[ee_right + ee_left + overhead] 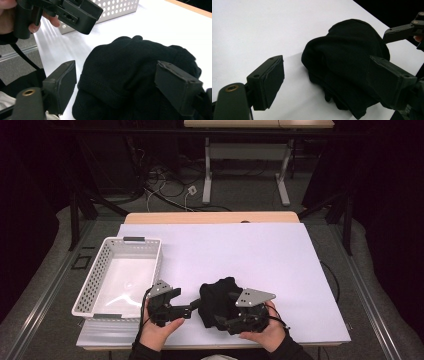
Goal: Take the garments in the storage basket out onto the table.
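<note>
Left hand-held gripper (324, 82) & right hand-held gripper (120, 87): jaws wide, gripping nothing, straddling black cloth (218, 300) on bench (260, 255); soft, light, limp, so pinch a bunched fold

Black cloth (218, 300) on white table (260, 255); white perforated basket (95, 280).

White basket (120, 275) blocks left; table (280, 265) beyond open.

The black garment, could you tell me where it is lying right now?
In the high view the black garment lies bunched on the white table near its front edge, between the left gripper and right gripper, right of the white perforated basket.
</note>
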Motion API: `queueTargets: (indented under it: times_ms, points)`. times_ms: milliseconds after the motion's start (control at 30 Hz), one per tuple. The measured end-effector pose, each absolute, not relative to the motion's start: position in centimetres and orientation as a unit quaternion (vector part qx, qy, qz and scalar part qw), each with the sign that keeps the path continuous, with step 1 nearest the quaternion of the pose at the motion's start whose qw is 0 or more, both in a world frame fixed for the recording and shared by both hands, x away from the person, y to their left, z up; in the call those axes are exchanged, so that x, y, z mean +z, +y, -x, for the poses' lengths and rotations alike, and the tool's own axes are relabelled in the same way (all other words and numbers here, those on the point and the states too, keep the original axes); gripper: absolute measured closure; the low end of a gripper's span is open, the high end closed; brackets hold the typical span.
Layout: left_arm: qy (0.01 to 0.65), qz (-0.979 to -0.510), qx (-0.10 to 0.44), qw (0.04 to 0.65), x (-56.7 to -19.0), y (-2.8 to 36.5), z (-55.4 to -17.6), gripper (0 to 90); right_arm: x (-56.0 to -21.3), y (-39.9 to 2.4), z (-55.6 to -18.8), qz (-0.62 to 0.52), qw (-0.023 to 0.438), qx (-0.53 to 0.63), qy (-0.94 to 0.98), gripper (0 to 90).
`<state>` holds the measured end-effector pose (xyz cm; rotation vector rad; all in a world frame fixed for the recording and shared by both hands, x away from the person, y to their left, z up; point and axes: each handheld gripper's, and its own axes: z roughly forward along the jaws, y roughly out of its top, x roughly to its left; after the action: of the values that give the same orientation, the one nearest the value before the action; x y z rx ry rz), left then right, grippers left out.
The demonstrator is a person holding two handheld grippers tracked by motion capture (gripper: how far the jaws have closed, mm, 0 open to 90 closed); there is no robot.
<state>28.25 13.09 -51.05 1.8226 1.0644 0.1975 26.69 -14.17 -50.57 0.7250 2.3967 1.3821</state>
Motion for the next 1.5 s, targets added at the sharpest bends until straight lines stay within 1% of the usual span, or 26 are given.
queueTargets:
  times_ms: [233, 600, 733, 833, 867, 1067, 1133, 1233, 1500]
  points:
    - [0.439, -0.749, 0.083, 0.490, -51.2, 13.2, -28.3, 15.4, -50.5, -13.3, -26.6, -0.255, 0.143, 0.471, 0.832, 27.2]
    - [0.437, -0.750, 0.083, 0.489, -51.3, 13.0, -28.3, 15.7, -52.1, -13.3, -26.2, -0.236, 0.159, 0.448, 0.848, 28.6]
    - [0.435, -0.752, 0.084, 0.488, -51.4, 13.0, -28.3, 16.0, -52.7, -13.2, -26.1, -0.232, 0.175, 0.438, 0.851, 37.3]
    - [0.435, -0.753, 0.084, 0.486, -51.4, 12.9, -28.3, 16.5, -52.9, -13.4, -26.2, -0.234, 0.180, 0.438, 0.849, 46.8]
    - [0.434, -0.754, 0.083, 0.486, -51.5, 12.9, -28.3, 16.7, -52.9, -13.5, -26.3, -0.233, 0.180, 0.439, 0.849, 50.3]
    - [0.434, -0.756, 0.080, 0.484, -51.7, 12.8, -28.3, 17.1, -52.6, -14.4, -26.5, -0.236, 0.166, 0.448, 0.846, 78.2]
    - [0.433, -0.757, 0.079, 0.483, -51.7, 12.7, -28.3, 17.4, -52.6, -14.5, -26.6, -0.234, 0.161, 0.449, 0.847, 83.7]
    - [0.433, -0.757, 0.079, 0.483, -51.7, 12.7, -28.3, 17.7, -52.5, -14.6, -26.5, -0.229, 0.159, 0.451, 0.848, 88.2]
    - [0.432, -0.755, 0.081, 0.487, -51.4, 12.9, -28.4, 18.3, -51.4, -14.9, -26.9, -0.231, 0.151, 0.473, 0.837, 89.7]
